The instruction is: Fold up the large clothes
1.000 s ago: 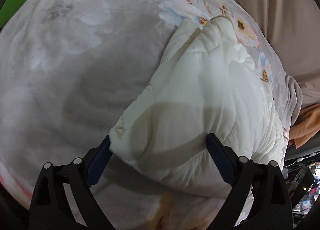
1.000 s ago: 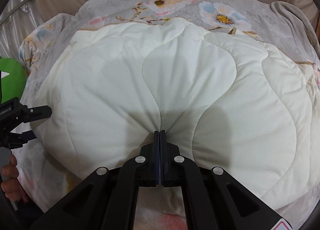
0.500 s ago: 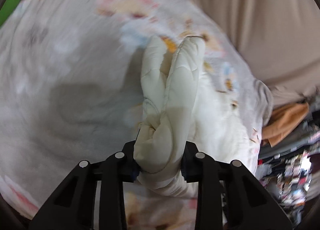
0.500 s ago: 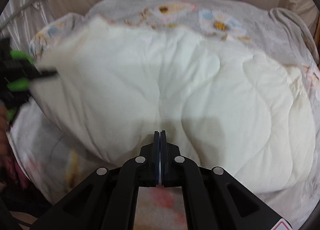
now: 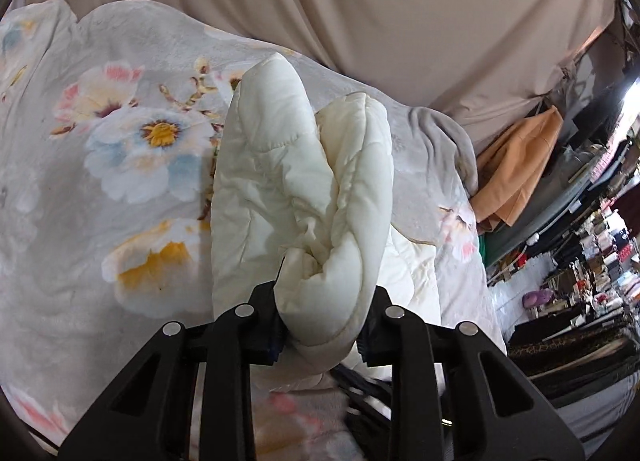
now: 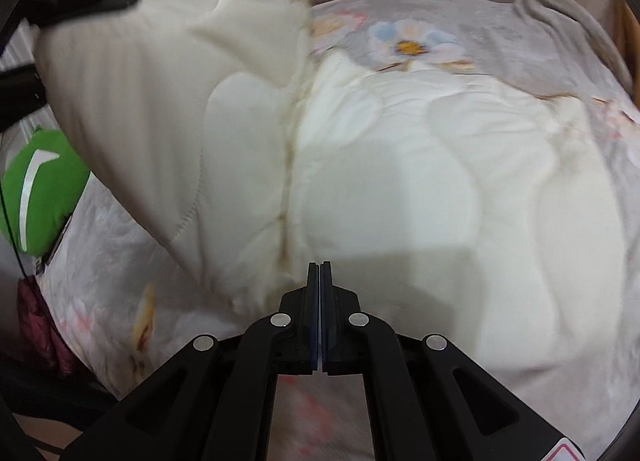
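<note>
A cream quilted garment (image 5: 280, 165) lies on a floral grey blanket (image 5: 120, 141). My left gripper (image 5: 320, 321) has a bunched fold of it between its pads, which press on it while the jaws are still closing, and that fold stands lifted off the bed. In the right wrist view the raised flap (image 6: 160, 101) hangs at the upper left from the left gripper's fingers (image 6: 88, 1). The rest of the garment (image 6: 400, 181) is spread flat. My right gripper (image 6: 320, 267) is shut at its near edge, pinching the hem.
A beige curtain (image 5: 360, 1) hangs behind the bed. An orange cloth (image 5: 520, 165) and cluttered shelves (image 5: 580, 261) stand off the bed's right side. A green object (image 6: 40, 189) and dark red fabric (image 6: 36, 325) sit at the left edge.
The left jaws went from wide open around the garment's corner to closed on it, then rose and swung toward the middle, lifting a flap. The right gripper stayed shut and shifted a little.
</note>
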Motion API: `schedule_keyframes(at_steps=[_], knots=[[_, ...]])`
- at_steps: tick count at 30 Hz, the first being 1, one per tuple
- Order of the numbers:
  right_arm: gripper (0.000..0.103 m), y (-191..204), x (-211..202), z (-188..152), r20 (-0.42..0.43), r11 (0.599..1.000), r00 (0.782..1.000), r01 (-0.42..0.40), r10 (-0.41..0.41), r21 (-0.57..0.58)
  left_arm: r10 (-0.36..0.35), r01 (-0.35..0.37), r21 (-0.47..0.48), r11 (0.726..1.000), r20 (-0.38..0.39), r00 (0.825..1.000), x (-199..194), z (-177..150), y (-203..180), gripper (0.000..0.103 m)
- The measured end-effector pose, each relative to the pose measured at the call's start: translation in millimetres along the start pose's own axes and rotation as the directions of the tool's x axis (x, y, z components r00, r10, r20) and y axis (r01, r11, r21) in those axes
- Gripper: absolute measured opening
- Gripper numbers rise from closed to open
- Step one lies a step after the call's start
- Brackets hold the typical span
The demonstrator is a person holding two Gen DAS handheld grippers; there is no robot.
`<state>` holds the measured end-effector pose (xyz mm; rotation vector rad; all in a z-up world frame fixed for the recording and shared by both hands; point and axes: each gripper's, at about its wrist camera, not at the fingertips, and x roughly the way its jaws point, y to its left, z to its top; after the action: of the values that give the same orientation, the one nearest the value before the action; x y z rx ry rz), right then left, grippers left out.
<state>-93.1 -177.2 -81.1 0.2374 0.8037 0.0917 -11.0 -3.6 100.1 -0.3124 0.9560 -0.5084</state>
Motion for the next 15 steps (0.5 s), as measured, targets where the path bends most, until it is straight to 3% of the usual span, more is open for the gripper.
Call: schedule_keyframes(at_steps=[6,8,10,13,15], knots=[[0.002,-54.0,-39.4,-0.2,0.072,0.984,0.992,0.096,-0.107,0.151,0.129,-0.123,-0.139,0.983,0.032,0.991,-21.6,-2.4,62.1,0.026],[0.001,-66.3,-45.1,1.6,0.085,0.977,0.986,0.124,-0.141,0.174,0.190,-0.185,-0.206,0.961,0.003,0.982,-25.9,-11.0,102.8,0.027],[0.002,-80.2,-51.4,2.5,0.102,0.966,0.977,0.162,-0.185,0.200,0.226,-0.238,-0.281,0.930,-0.076,0.971,-18.8,-26.4,150.7,0.033],[0.017,-103.7,-55.7,6.9,0.106,0.943,0.963,0.216,-0.249,0.252,0.250,-0.287,-0.358,0.888,-0.147,0.957,-6.3,-49.4,201.9,0.044],[0.029,-121.6,-56.0,14.8,0.105,0.927,0.954,0.239,-0.279,0.290,0.229,-0.272,-0.398,0.876,-0.151,0.962,-1.3,-57.6,219.8,0.047]])
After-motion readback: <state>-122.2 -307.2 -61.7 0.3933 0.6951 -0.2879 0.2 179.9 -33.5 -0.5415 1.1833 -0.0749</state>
